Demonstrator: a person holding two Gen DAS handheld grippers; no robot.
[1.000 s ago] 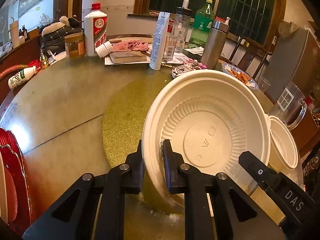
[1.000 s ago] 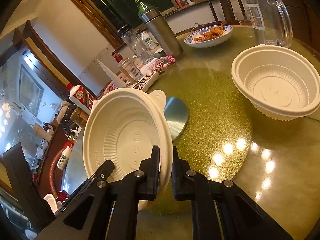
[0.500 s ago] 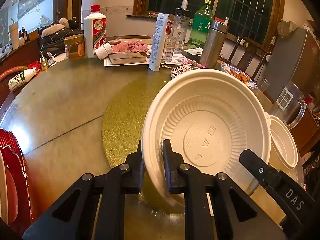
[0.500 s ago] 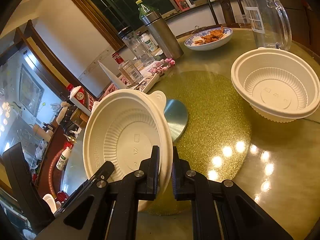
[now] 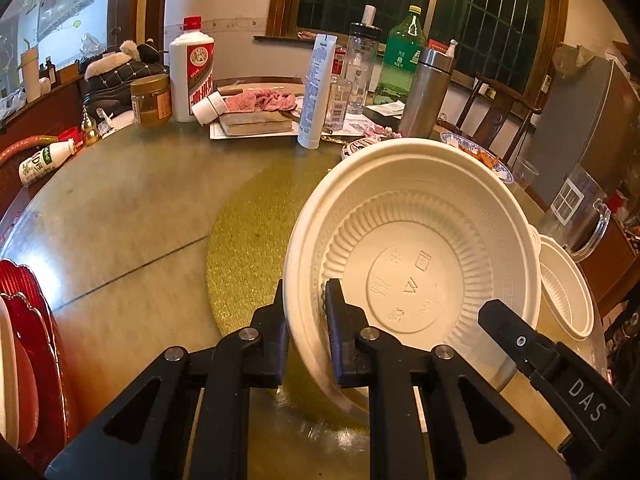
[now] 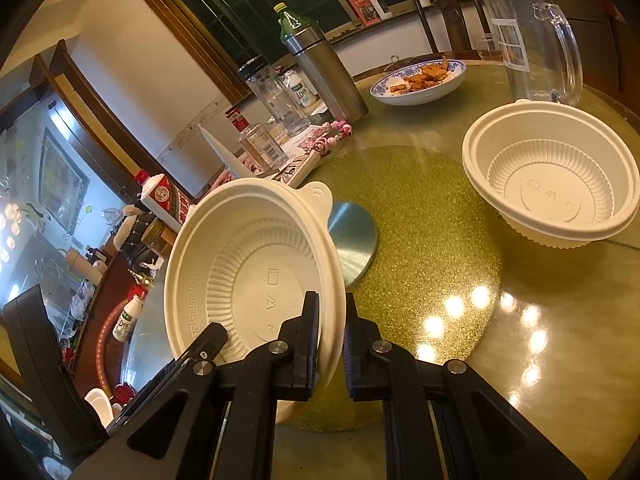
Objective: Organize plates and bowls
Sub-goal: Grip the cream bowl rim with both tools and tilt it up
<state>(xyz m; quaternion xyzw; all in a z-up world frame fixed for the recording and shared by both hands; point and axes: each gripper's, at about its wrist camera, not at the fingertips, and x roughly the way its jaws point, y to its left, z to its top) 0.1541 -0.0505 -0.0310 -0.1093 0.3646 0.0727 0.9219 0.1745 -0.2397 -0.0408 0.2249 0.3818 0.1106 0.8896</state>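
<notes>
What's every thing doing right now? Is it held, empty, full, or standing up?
held bowl: empty, tilted, pinched at its rim from two sides.
left gripper: shut on the held bowl's rim.
right gripper: shut on the same rim.
second bowl: empty, sitting upright.
blue dish: has food in it.
clear jug: upright, looks empty.
steel flask: upright, lid on.

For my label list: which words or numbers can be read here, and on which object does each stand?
"DAS": white letters on the right gripper finger.
Red-and-white bottle: label characters too blurred.
Small white bottle, white tube: print too small.
Held bowl: embossed symbols only.
</notes>
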